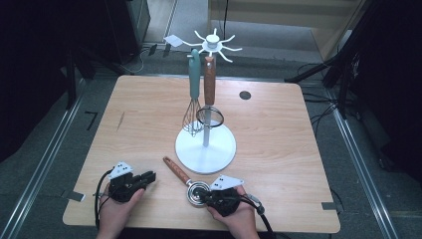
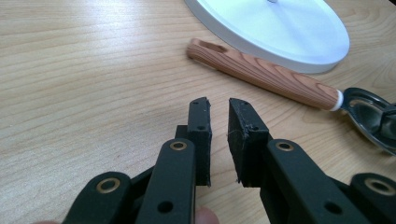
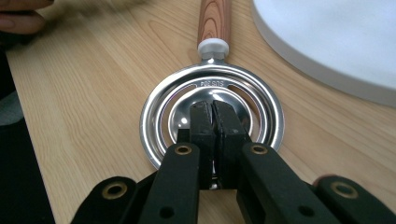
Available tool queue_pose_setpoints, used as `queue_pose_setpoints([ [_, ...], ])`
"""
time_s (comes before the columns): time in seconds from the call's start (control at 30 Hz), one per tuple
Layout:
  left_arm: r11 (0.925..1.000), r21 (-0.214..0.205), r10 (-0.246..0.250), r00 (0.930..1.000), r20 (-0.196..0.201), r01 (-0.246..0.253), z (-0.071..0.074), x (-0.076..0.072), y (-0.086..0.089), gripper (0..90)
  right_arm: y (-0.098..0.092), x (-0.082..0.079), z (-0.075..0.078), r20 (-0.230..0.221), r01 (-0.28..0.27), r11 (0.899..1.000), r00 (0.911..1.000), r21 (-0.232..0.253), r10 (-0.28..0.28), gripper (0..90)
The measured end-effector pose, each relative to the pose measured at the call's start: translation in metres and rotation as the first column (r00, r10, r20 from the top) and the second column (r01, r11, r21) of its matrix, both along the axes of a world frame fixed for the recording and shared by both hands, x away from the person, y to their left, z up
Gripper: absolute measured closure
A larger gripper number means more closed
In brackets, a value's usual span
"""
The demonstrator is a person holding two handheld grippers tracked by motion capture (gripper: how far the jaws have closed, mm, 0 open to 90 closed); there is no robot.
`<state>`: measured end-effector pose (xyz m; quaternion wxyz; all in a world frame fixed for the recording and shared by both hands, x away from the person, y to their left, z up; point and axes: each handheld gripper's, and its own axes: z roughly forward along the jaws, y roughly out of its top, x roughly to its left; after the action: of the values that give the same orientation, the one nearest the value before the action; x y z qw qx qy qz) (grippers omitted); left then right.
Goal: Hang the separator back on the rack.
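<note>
A wood-handled utensil (image 1: pixel 176 172) with a round steel slotted head (image 3: pixel 163 102) lies flat on the table in front of the white stand's base (image 1: pixel 221 152). My right gripper (image 1: pixel 204 195) points at it; its jaws are shut (image 3: pixel 213 106) with the tips over the head's centre. I cannot tell whether any steel is pinched. My left gripper (image 1: pixel 149 177) rests low at the table's near left. Its jaws stand slightly apart (image 2: pixel 218 105) with nothing between them and aim toward the wooden handle (image 2: pixel 266 74). A teal-handled whisk (image 1: pixel 193 107) and a wood-handled ring utensil (image 1: pixel 209 82) hang from the stand.
The stand's round base (image 2: pixel 280 28) sits just beyond the lying utensil, its edge close to the handle. A small dark disc (image 1: pixel 245 95) marks the far part of the wooden table (image 1: pixel 129 124). A hand (image 3: pixel 18 21) shows at the upper left of the right gripper view.
</note>
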<state>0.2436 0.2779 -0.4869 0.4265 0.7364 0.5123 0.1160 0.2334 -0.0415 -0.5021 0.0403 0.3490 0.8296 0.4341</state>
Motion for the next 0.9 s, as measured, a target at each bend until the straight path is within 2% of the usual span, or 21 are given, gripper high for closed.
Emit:
queue_pose_setpoints([
  [0.2, 1.0, 0.003, 0.001, 1.0, 0.004, -0.001, -0.001, 0.001, -0.002, 80.0, -0.016, 0.0, 0.0, 0.002, 0.017, 1.0, 0.9999, -0.014, -0.017, 88.1],
  [0.37, 1.0, 0.009, -0.003, 1.0, -0.001, 0.003, -0.001, 0.005, -0.007, 82.4, -0.029, 0.002, 0.0, 0.006, 0.057, 0.998, 0.9984, -0.022, -0.057, 87.6],
  [0.7, 0.9992, 0.016, -0.038, 0.9993, -0.009, 0.038, -0.002, 0.011, -0.019, 88.2, -0.056, 0.007, 0.002, 0.003, 0.155, 0.987, 0.9878, -0.029, -0.155, 86.3],
  [0.8, 0.9988, 0.021, -0.043, 0.999, -0.012, 0.043, -0.003, 0.011, -0.022, 88.4, -0.058, 0.008, 0.01, 0.025, 0.169, 0.986, 0.9853, -0.006, -0.169, 84.1],
  [0.9, 0.9985, 0.024, -0.048, 0.9987, -0.014, 0.049, -0.004, 0.011, -0.025, 88.7, -0.05, 0.011, 0.018, 0.044, 0.145, 0.989, 0.9883, 0.028, -0.146, 79.0],
])
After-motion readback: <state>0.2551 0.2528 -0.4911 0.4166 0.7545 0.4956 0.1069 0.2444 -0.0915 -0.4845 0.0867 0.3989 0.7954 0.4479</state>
